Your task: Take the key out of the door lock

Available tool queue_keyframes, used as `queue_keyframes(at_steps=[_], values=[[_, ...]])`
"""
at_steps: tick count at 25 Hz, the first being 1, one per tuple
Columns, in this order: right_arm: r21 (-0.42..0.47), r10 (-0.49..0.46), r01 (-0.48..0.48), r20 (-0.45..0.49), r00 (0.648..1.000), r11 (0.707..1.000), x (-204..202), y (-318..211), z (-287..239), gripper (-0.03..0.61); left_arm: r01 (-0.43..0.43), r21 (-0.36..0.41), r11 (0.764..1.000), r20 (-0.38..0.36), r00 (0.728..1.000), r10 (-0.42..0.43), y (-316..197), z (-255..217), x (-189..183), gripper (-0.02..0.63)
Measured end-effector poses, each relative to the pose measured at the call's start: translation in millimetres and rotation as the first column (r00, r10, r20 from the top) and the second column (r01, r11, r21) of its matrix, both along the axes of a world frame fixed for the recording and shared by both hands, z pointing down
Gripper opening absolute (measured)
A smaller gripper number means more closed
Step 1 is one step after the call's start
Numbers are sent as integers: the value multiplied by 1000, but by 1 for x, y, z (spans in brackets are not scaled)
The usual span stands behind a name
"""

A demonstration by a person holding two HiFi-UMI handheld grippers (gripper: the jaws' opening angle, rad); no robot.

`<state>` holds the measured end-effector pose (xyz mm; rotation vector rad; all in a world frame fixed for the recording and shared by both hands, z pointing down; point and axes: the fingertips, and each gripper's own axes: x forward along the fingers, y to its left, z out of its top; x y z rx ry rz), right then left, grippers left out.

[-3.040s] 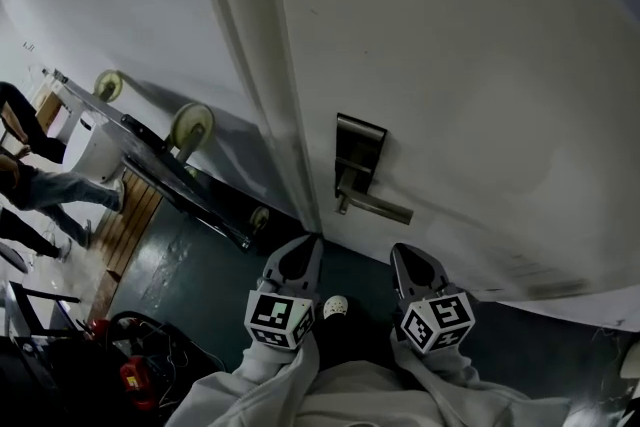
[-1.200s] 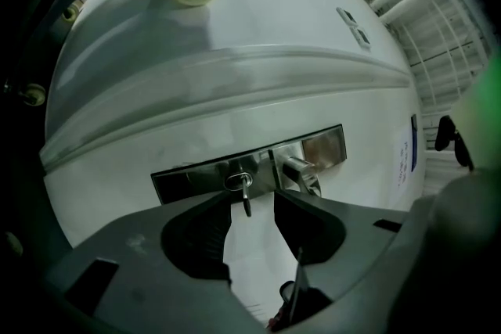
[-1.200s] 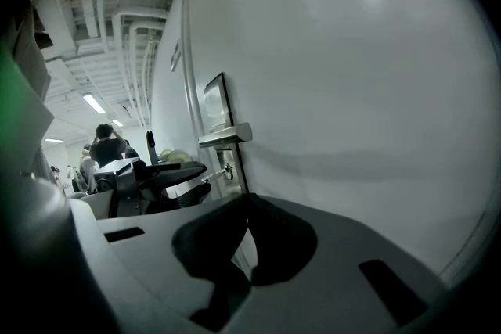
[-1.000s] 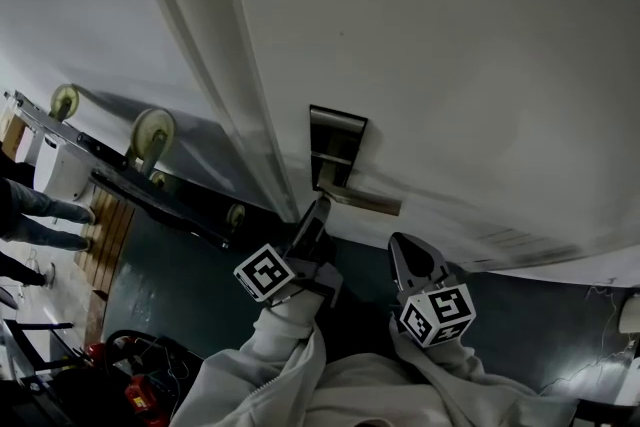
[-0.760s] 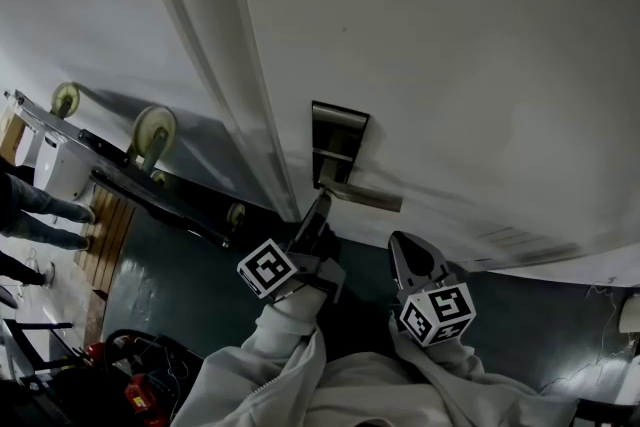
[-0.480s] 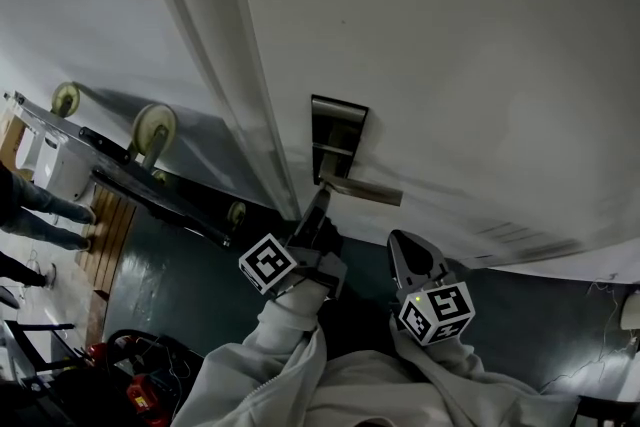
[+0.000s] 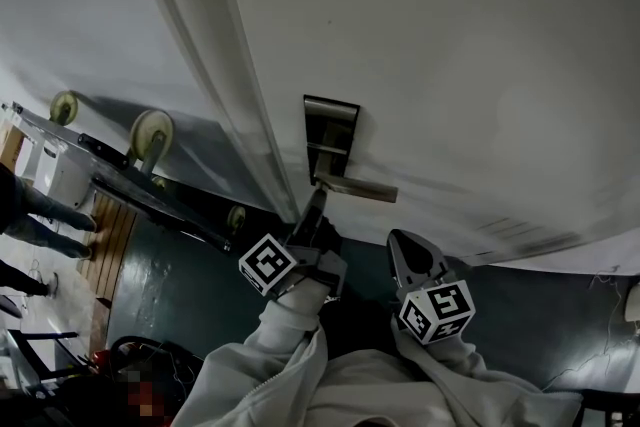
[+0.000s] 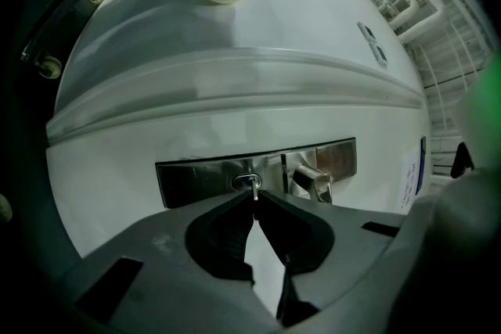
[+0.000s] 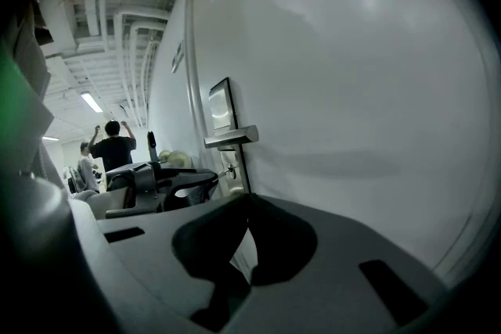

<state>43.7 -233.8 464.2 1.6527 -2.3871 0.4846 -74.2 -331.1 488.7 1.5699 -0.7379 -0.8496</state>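
The small silver metal key [image 8: 253, 185] sticks out of the brushed steel lock plate [image 8: 196, 180]. The left tongs [image 8: 254, 198] have just been closing and pinch its bow. Probably light, stiff, slippery: hold the flat bow, pull straight out. The right tongs [image 9: 246, 201] are clenched, empty.

Person wears a pale grey, creased garment: the left sleeve [image 7: 285, 340] ends in a gathered cuff directly below the left marker cube [image 7: 268, 265], and the right sleeve [image 7: 445, 365] lies to that cube's lower right. Both the left gripper [image 7: 319, 198] and the right gripper [image 7: 398, 240] are grey moulded shells with dark inner pads and rectangular recesses, each carrying a white cube printed with black square markers. The left gripper's jaws, above that cube, have just been closing with the key [image 8: 254, 190] between them.
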Motion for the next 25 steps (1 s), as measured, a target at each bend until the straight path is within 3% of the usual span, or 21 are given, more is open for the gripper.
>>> queue_keyframes(at_steps=[10,25], values=[[0,-2,2,7,1000,1000,-3,4,1,52,1,-1,1000,-14,1000,-1,1,-2,0,26],[-15,-10,11,17,1000,1000,6,16,3,52,35,-25,999,21,999,-34,6,1,-3,25]])
